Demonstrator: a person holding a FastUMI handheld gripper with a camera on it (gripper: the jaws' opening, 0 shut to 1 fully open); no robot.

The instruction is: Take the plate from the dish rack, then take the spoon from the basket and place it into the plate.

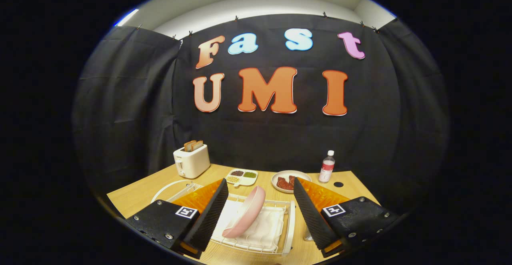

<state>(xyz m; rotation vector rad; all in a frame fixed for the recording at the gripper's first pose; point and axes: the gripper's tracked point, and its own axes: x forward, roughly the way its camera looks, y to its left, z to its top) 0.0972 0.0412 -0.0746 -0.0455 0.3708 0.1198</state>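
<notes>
Pink and smooth, the plate (pixel 245 213) leans on edge in the white wire dish rack (pixel 280 243) at the lower centre of the frame, propped so its rim stands free, and I hold my fingers (pixel 208 217) wide apart on either side of it, touching nothing. The rack rests on the pale wooden tabletop (pixel 136 195) over a white cloth (pixel 264 227). I cannot make out the spoon or its basket.

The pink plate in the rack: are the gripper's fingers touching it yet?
Apart. The gripper view shows the open gripper with clear gaps either side of the pink plate in the dish rack.
</notes>
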